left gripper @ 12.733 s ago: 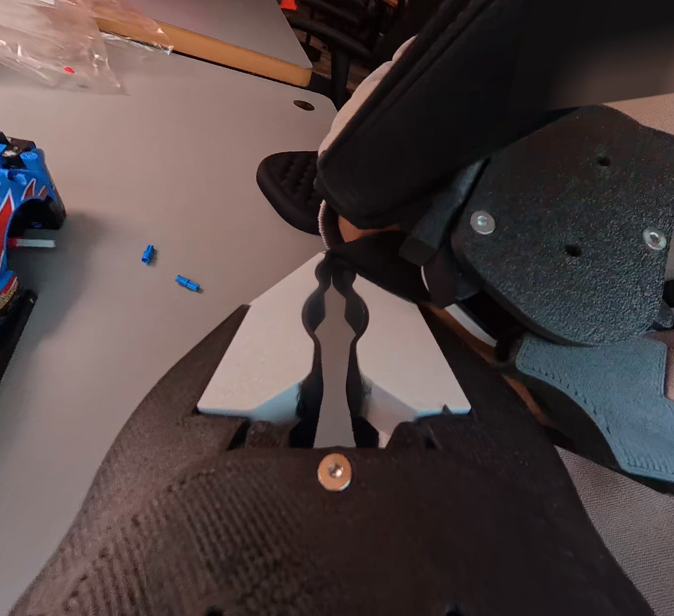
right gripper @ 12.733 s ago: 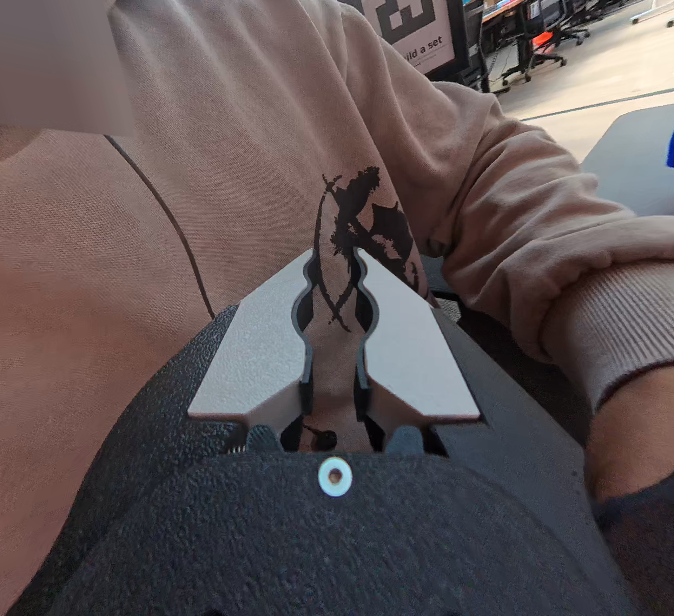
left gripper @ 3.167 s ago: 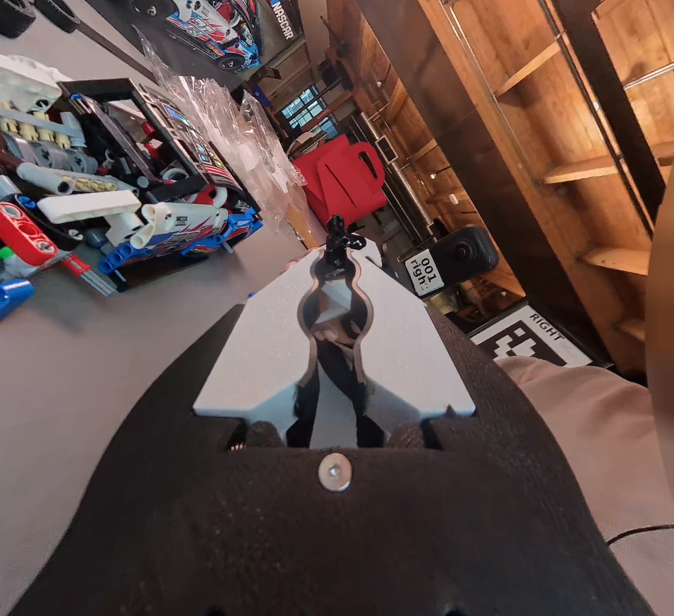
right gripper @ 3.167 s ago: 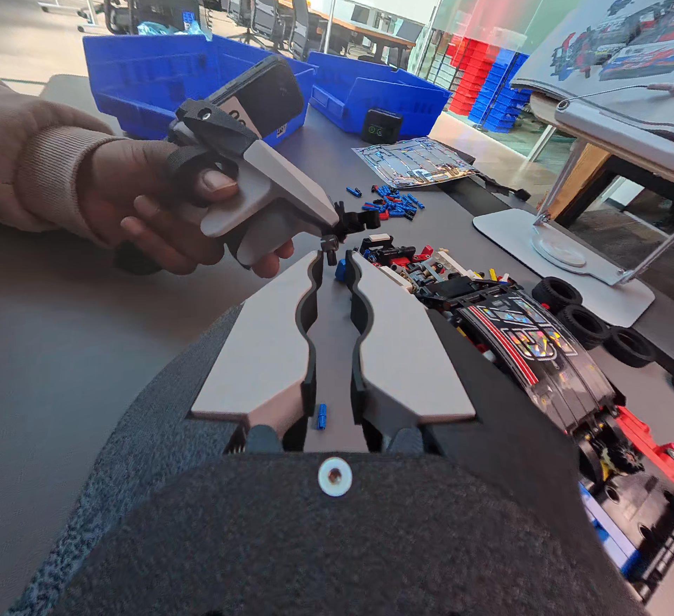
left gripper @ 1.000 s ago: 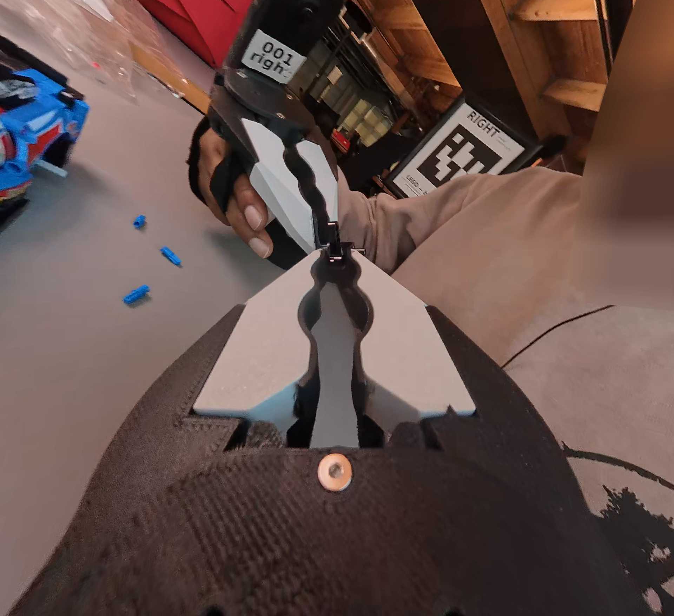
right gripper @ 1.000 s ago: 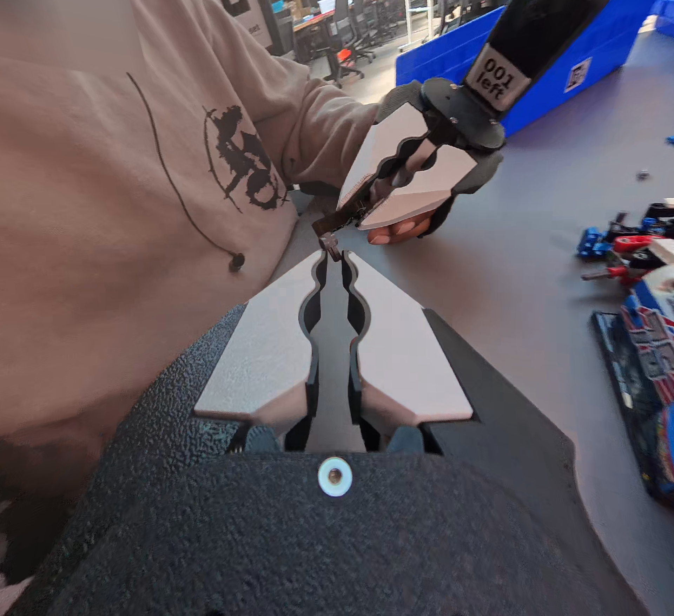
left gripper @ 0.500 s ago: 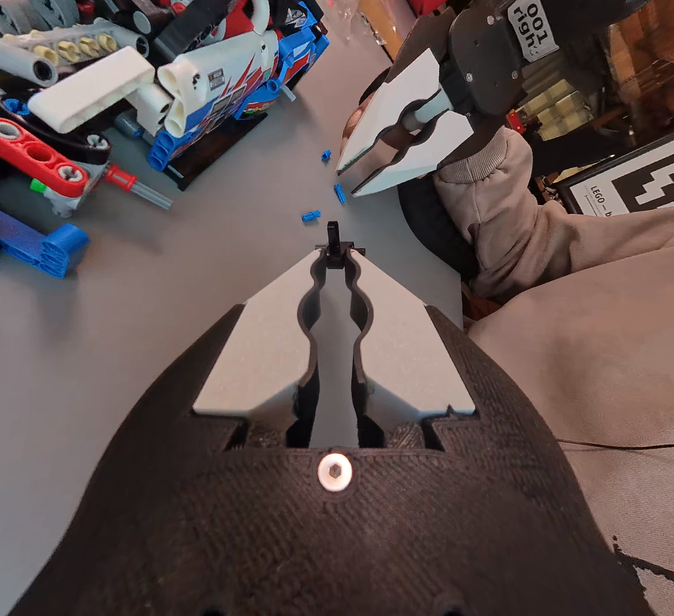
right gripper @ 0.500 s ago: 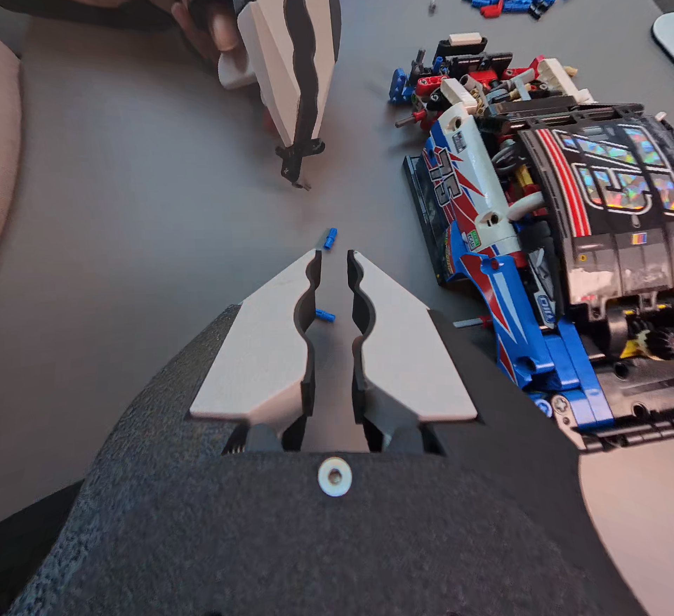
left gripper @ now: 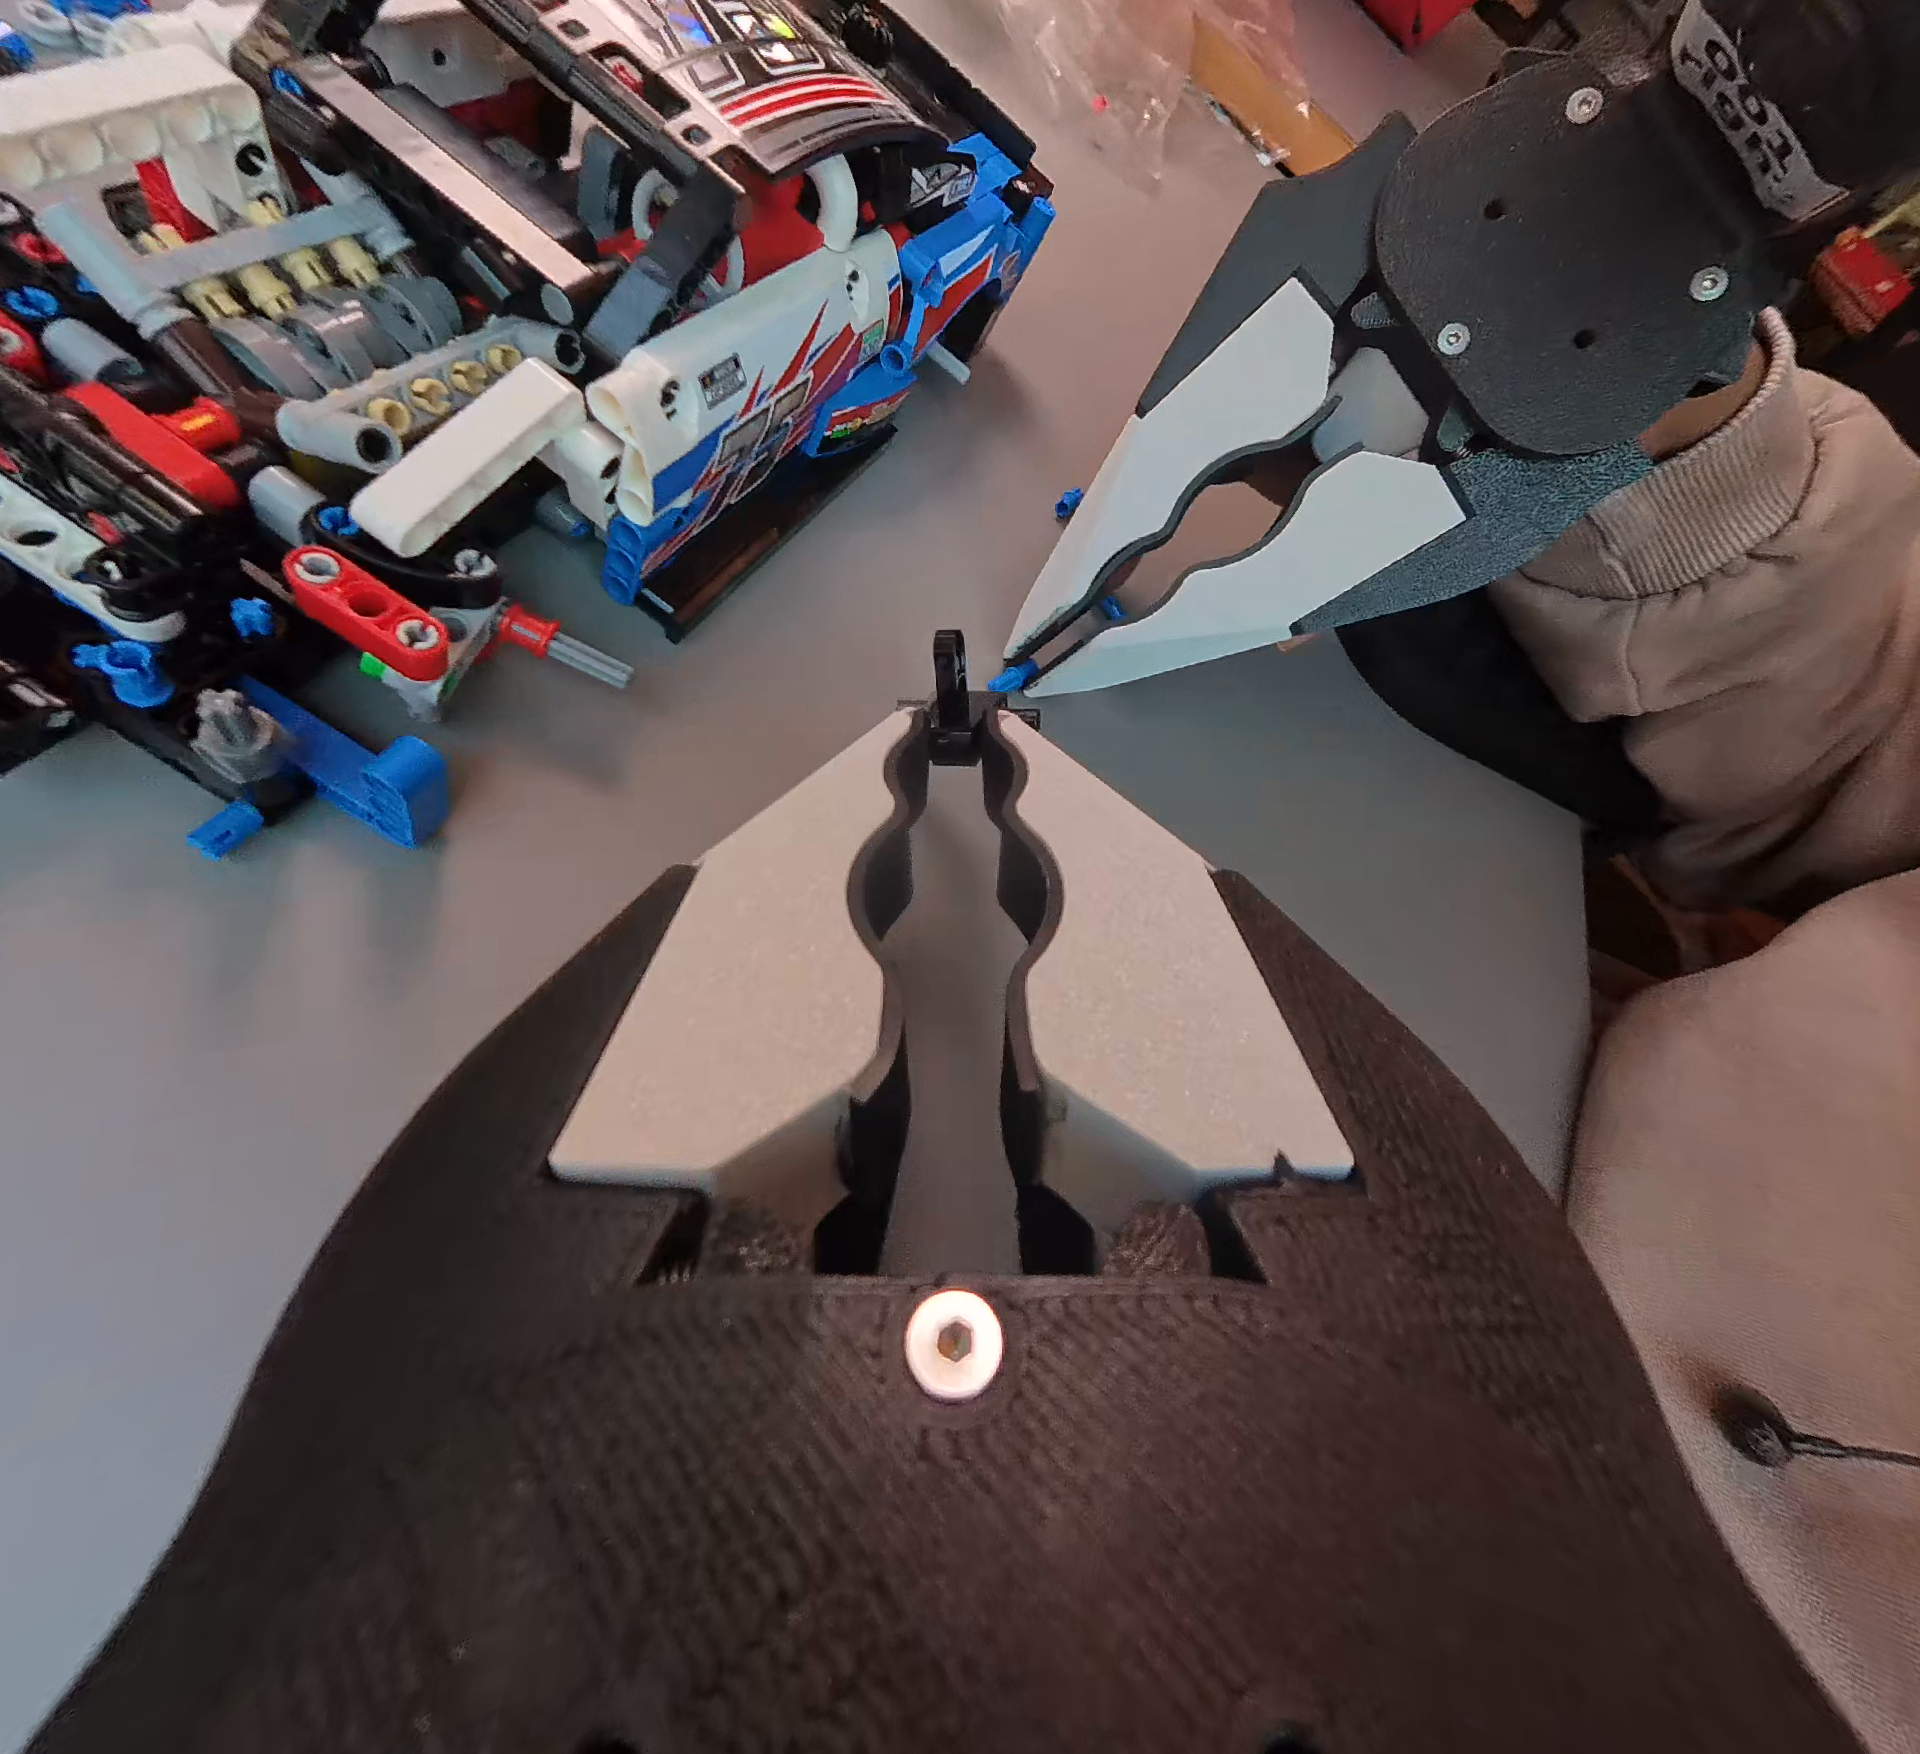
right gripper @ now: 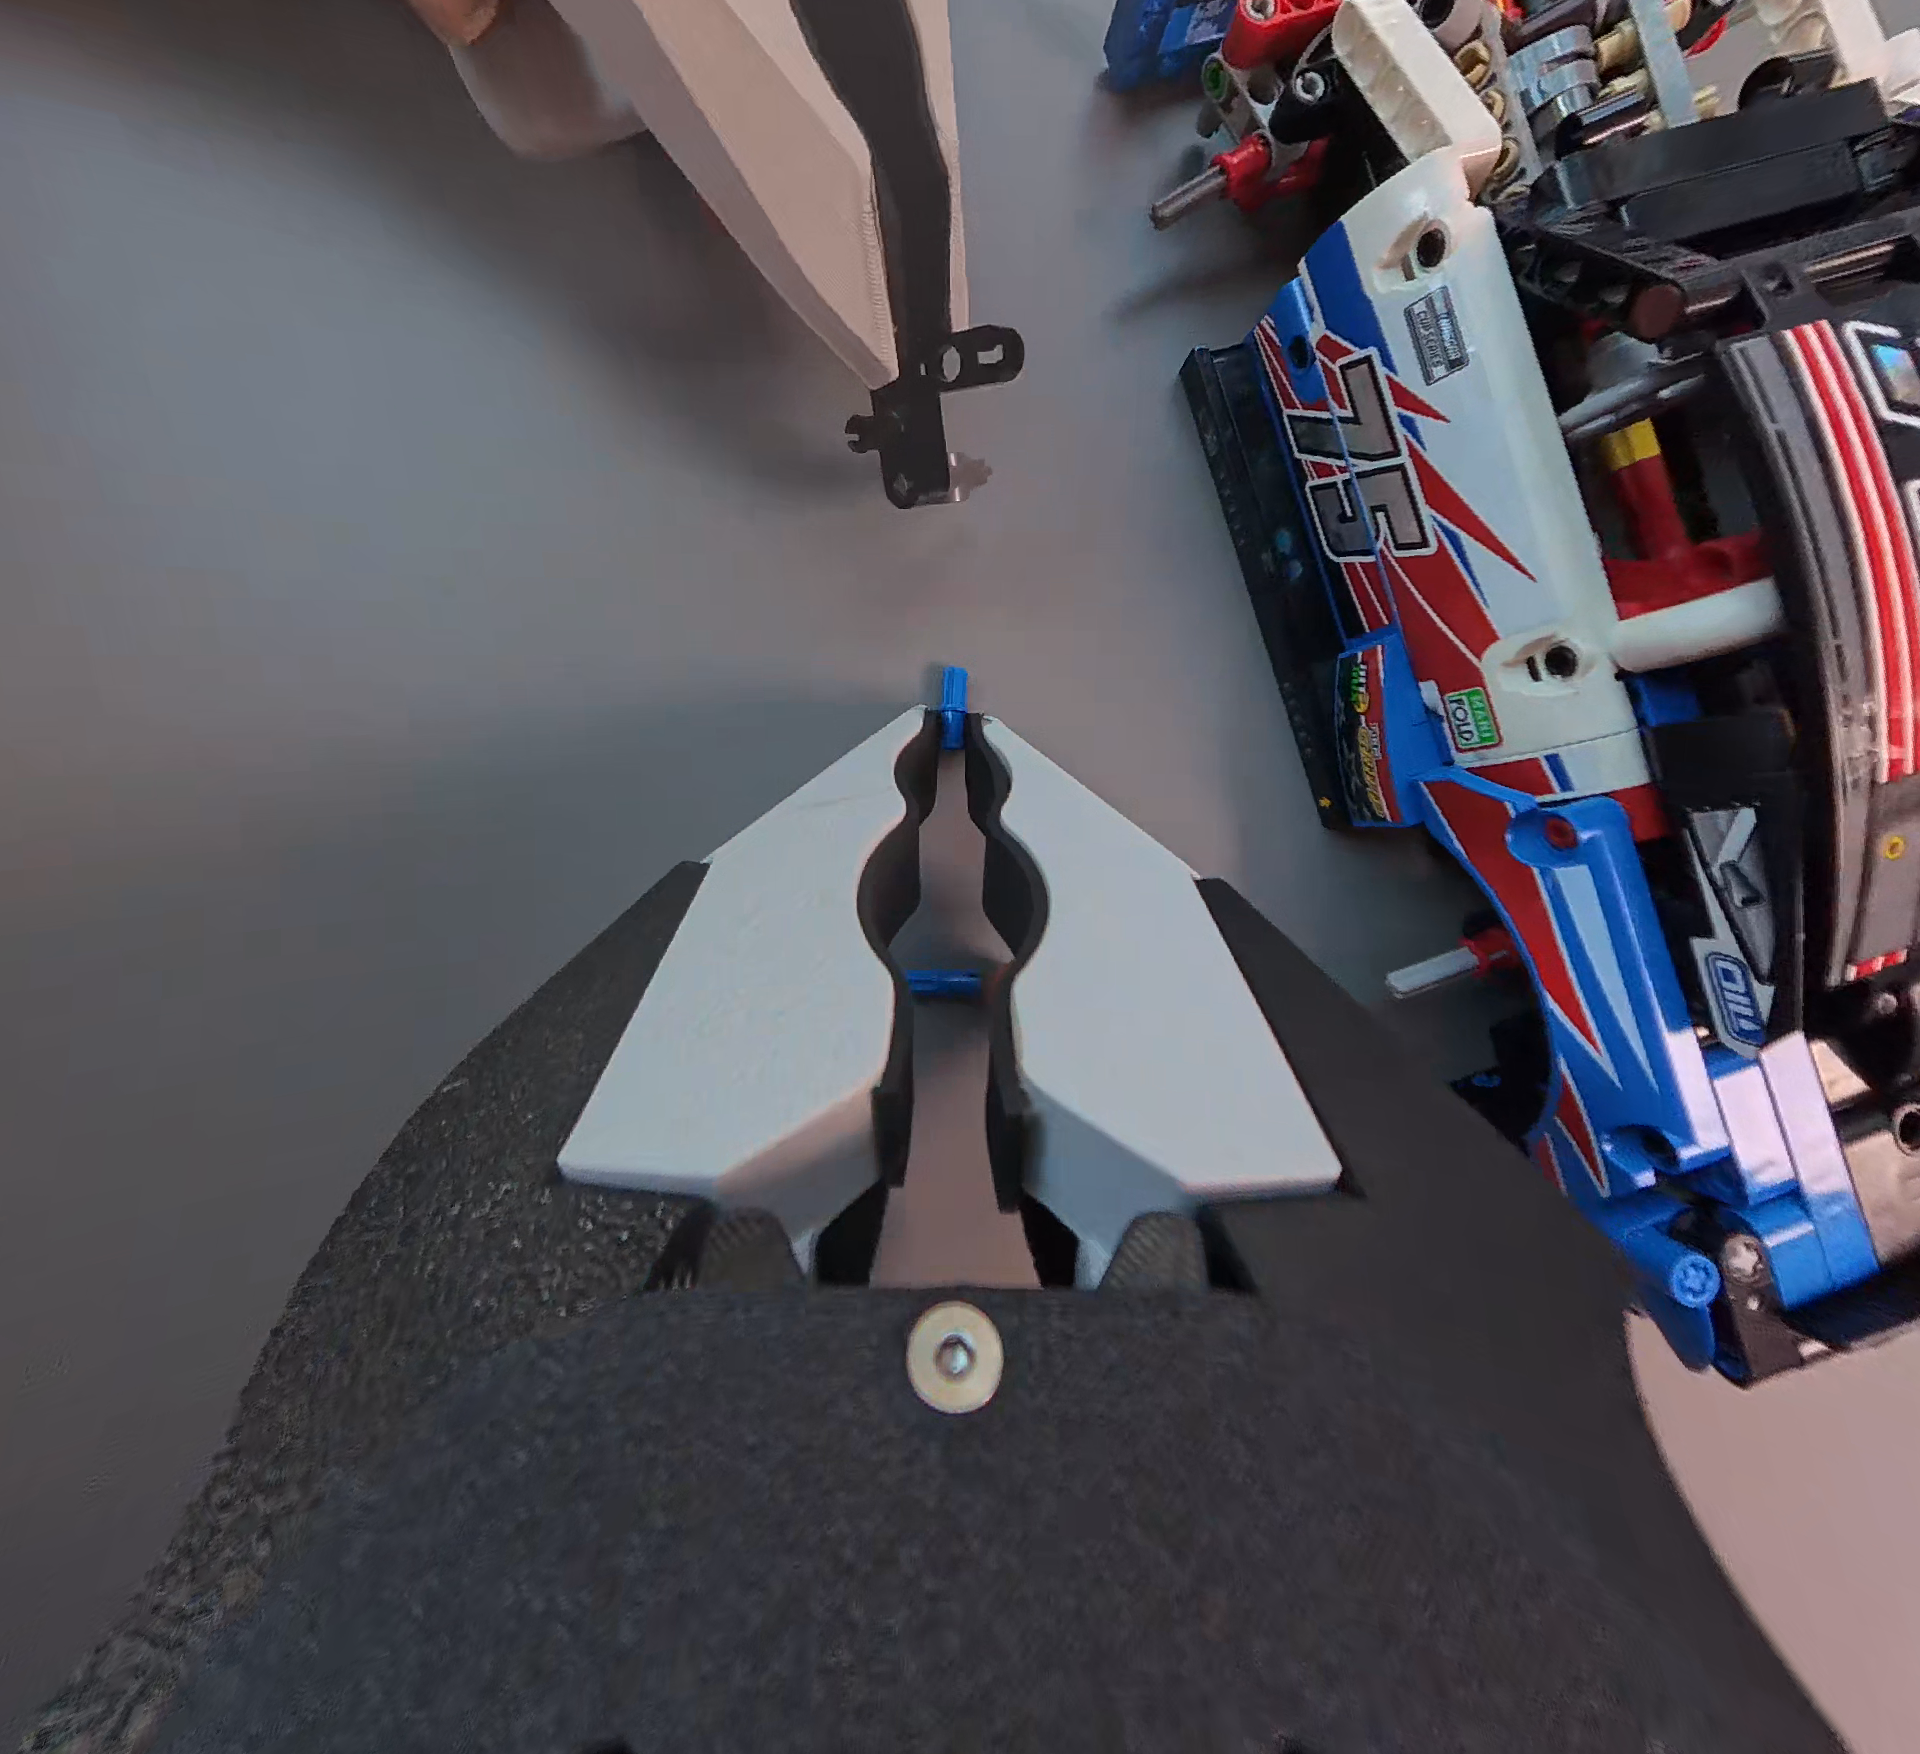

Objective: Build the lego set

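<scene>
Two hand-held grippers meet at frame centre: left hand-held gripper [left gripper: 954, 717] clamps a black connector piece [left gripper: 948, 678], right hand-held gripper [right gripper: 948, 717] pinches a blue pin [right gripper: 948, 698].

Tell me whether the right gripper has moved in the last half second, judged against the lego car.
Yes. The right gripper has come down toward the table beside the lego car and is now shut on a blue pin.
</scene>
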Tool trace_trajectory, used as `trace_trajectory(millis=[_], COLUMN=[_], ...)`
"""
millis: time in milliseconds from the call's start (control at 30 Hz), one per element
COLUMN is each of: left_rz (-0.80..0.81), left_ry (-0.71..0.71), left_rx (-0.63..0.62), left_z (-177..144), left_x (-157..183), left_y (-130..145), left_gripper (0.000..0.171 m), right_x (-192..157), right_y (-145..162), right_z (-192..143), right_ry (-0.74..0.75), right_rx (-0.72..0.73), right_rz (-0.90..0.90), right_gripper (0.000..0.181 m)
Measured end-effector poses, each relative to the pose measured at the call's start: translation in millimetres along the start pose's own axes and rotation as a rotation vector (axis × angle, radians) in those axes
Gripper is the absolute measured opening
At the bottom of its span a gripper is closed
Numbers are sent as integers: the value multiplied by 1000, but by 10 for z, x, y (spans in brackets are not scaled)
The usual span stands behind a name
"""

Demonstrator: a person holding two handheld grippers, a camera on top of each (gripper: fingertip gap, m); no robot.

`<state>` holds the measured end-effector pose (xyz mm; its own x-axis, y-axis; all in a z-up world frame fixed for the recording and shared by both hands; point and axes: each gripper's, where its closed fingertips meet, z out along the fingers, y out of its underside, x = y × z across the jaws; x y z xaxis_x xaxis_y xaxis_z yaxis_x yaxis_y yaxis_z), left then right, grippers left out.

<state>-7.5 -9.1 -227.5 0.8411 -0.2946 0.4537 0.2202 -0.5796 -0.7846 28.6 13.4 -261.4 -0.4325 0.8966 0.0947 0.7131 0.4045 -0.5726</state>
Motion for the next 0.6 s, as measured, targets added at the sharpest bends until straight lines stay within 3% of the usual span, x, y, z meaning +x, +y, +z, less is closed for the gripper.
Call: trace_trajectory(millis=[133, 200, 300, 433, 600], left_rz=[112, 175, 298, 487, 668], left_ry=[-119, -182, -277, -397, -503], left_rx=[45, 78, 136, 194, 263], left_z=[-40, -77, -150, -237, -333], left_x=[-83, -125, -157, -135, -51], left_y=[-86, -150, -273, -403, -543], left_gripper=[8, 8, 8, 7, 7], right_x=[140, 194, 212, 204, 244], right_y=[-52, -270, -632, -852, -947], right_z=[-9, -100, -308, -384, -419], right_ry=[124, 158, 125, 51, 98], right_rx=[30, 170, 398, 574, 646], right_rz=[-60, -17, 129, 321, 359], right_gripper=[2, 2, 2, 2, 2])
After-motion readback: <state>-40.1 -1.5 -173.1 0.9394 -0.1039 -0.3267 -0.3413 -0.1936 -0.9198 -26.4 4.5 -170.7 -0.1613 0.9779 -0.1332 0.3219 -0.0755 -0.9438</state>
